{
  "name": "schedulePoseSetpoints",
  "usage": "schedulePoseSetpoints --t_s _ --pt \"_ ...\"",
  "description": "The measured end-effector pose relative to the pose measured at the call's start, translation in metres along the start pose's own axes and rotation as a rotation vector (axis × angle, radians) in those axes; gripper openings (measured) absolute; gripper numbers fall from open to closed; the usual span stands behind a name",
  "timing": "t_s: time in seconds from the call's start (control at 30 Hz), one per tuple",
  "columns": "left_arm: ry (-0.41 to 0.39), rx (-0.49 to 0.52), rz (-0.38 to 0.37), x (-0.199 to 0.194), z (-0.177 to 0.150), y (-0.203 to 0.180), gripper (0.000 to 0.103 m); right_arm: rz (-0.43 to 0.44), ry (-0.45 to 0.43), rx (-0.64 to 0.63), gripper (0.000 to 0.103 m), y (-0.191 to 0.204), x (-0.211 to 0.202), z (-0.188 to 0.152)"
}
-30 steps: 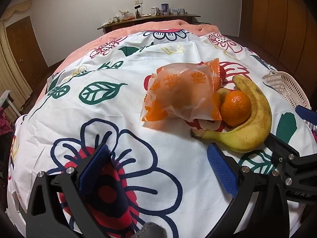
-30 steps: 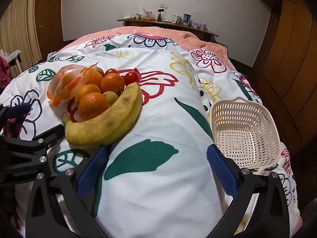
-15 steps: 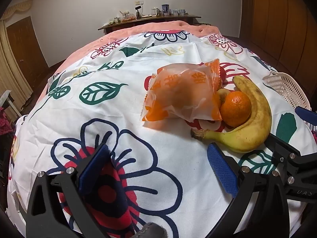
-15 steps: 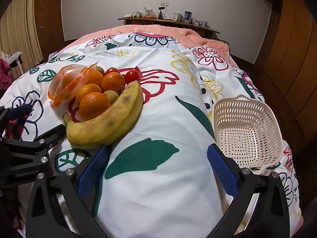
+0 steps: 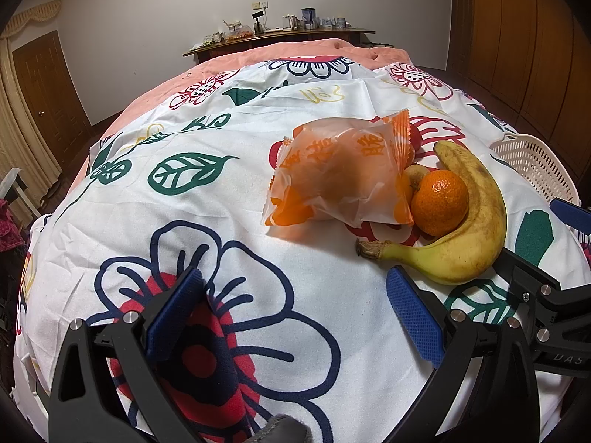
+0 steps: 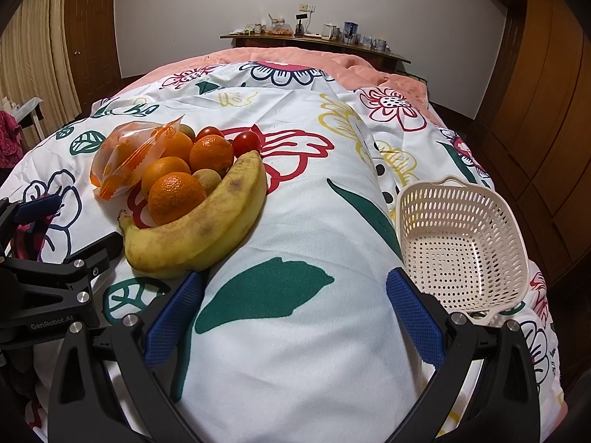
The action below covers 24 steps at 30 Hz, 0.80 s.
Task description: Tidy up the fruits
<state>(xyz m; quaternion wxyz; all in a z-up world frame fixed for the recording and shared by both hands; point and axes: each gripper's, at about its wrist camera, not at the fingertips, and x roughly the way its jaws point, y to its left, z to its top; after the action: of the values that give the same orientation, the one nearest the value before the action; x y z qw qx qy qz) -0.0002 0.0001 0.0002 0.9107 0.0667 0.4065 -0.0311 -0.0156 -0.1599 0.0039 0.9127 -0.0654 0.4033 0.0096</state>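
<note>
A pile of fruit lies on the flowered bedspread: a yellow banana (image 6: 199, 229) curves around several oranges (image 6: 175, 195), small brownish fruits (image 6: 207, 179), two red tomatoes (image 6: 246, 142) and an orange plastic bag (image 6: 125, 155) of fruit. In the left wrist view the bag (image 5: 340, 177), one orange (image 5: 439, 201) and the banana (image 5: 469, 229) lie ahead to the right. A cream perforated basket (image 6: 461, 243) stands empty at the right. My left gripper (image 5: 291, 313) is open and empty, short of the bag. My right gripper (image 6: 295, 310) is open and empty between banana and basket.
The bedspread (image 6: 295, 350) falls away at the right edge past the basket. A wooden shelf (image 6: 314, 38) with small jars and cups stands at the far wall. Wooden wardrobe panels (image 6: 546, 110) run along the right; a door (image 6: 92, 33) is at the left.
Both grippers have edged slightly forward and tilted a little; the fruit and the basket have not moved. Both stay open.
</note>
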Motion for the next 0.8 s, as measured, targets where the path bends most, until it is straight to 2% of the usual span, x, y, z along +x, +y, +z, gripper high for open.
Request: schedulePoseSetpoints --t_s 0.8 --pt "0.007 0.011 0.007 0.0064 0.0009 -0.0015 0.101 0.097 0.076 -0.044 0.098 -0.0072 -0.0002 0.0054"
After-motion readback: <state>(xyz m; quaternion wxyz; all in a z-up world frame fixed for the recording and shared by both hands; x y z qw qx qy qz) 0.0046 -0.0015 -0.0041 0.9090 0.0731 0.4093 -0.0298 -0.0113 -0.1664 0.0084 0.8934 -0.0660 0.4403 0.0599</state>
